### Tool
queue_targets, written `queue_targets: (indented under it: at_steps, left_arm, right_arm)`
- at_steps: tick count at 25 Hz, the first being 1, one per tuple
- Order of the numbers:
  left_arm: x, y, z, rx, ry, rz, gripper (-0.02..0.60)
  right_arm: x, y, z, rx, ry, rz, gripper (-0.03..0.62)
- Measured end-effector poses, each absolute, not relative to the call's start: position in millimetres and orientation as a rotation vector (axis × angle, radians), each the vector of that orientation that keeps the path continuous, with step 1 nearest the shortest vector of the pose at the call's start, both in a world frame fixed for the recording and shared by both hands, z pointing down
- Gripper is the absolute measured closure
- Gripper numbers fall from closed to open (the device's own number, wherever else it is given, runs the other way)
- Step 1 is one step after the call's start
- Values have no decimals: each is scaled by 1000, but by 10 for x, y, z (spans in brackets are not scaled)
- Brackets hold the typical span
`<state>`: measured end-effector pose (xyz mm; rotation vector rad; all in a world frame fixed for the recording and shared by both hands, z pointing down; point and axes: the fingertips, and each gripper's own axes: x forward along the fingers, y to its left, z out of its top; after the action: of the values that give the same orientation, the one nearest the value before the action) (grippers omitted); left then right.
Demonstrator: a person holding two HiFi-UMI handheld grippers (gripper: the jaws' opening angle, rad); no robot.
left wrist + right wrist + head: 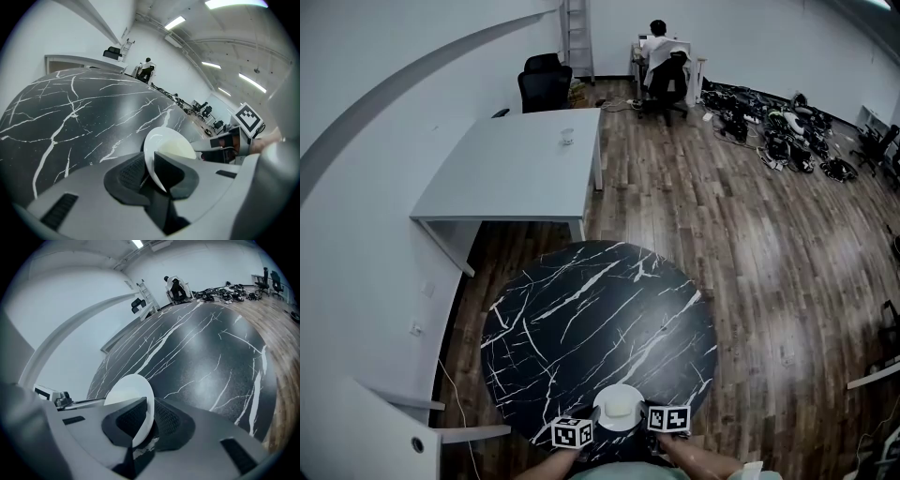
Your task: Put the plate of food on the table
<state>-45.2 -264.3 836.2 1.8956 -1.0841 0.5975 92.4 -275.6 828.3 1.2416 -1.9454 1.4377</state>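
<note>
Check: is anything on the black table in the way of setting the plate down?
Nothing visible. The plate, held by the left gripper and right gripper, is over the near edge of the black table; its top looks bare.

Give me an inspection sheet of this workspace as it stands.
Surface: round black marble table.
Job's things: white plate with pale food at the table's near edge; resting or not, cannot tell.
Clutter: nothing seen on the table.
Grippers: left gripper and right gripper, jaws shut on opposite sides of the plate's rim.
Cables: tangled cables on the floor, far right.
Surroundings: wooden floor, white desk, office chairs, seated person.
</note>
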Motion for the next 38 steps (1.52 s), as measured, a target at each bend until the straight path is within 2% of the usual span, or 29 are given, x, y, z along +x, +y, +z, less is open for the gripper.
queue_targets:
  at_steps: [6, 12, 22, 24, 28, 34, 38]
  left_arm:
    - [-447, -2656, 8352, 1912, -1084, 584, 520]
    - [-575, -2555, 8356, 1881, -1102, 562, 466]
    - [-891, -2305, 8262, 1871, -1138, 551, 462]
    - [-930, -2238, 8215, 1888, -1130, 549, 482]
    - [-991, -2045, 8078, 1938, -1084, 556, 574]
    - [-1067, -1654, 7772, 2054, -1033, 595, 575]
    - [-1164, -1385, 7541, 2109, -1012, 555, 575]
  right_arm:
    - [922, -2764, 8268, 1221, -1996, 1413, 551]
    - [1092, -2714, 8231, 1273, -1991, 1419, 542]
    - [1297, -2511, 8049, 1458, -1964, 1369, 542]
    - [1302, -2439, 7996, 1499, -1955, 1348, 542]
    - [1246, -2270, 7842, 1570, -1957, 1328, 543]
    - [1009, -1895, 7589, 1585, -1965, 1238, 582]
    - [740, -1605, 7318, 1572, -2022, 1162, 583]
